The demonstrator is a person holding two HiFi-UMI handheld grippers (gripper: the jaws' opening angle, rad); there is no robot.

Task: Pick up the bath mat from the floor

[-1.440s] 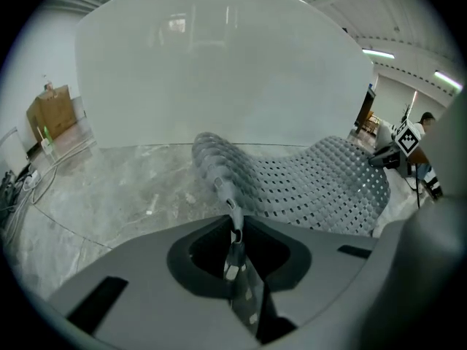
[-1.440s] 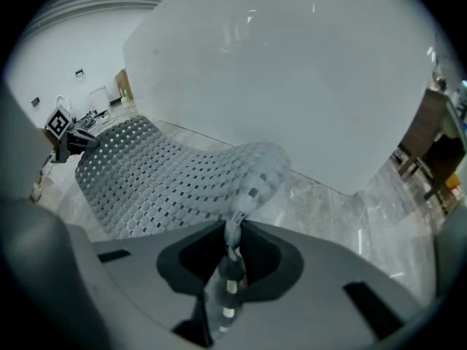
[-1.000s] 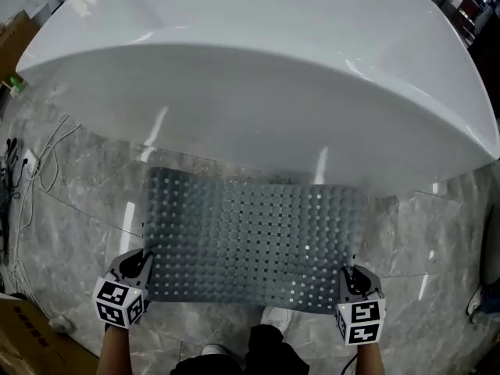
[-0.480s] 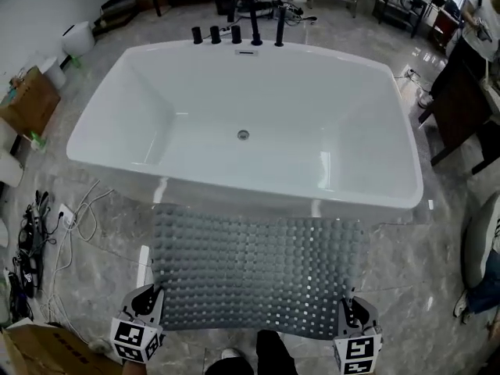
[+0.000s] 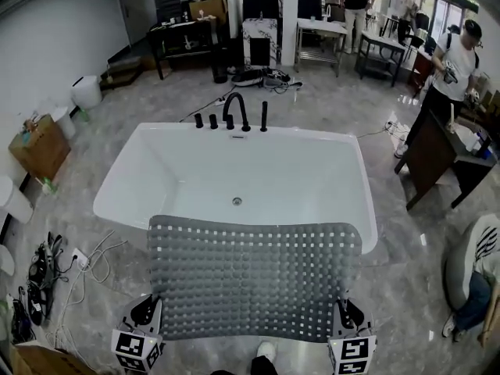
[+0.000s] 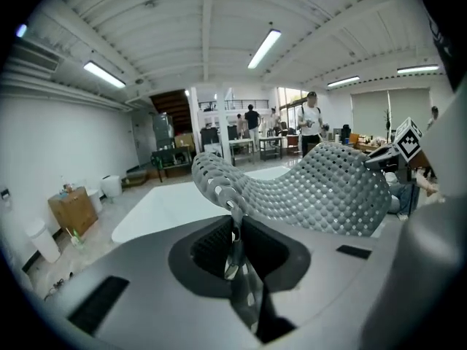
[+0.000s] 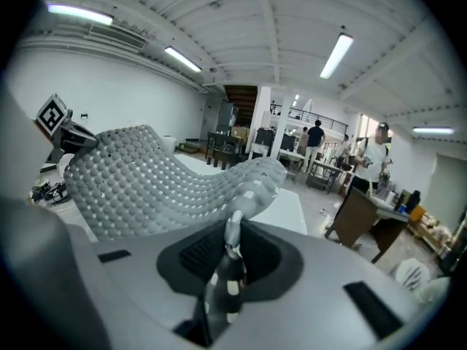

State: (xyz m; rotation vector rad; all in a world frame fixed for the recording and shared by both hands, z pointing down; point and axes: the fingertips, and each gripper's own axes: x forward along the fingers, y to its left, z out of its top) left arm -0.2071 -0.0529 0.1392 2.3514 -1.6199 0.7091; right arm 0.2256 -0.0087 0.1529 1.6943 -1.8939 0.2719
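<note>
The bath mat [image 5: 254, 280] — grey and rubbery-looking, a rectangle covered in rows of round studs with small square holes between them — is off the floor. It is held up and spread wide, and in the head view its far edge overlaps the near rim of the bathtub [image 5: 281, 170]. The left claw [image 5: 146, 312] is clamped on the mat's near left corner and the right claw [image 5: 344, 314] on its near right corner. In each gripper view the jaws pinch a thin fold of the edge, and the sheet sags in a soft curve toward the other claw. The bathtub is white, glossy and rectangular with rounded corners, with slim black taps [image 5: 233, 114] at its far rim. The floor [image 5: 406, 287] is polished grey stone-patterned tile — white cables [image 5: 87, 266] trail across it at left.
</note>
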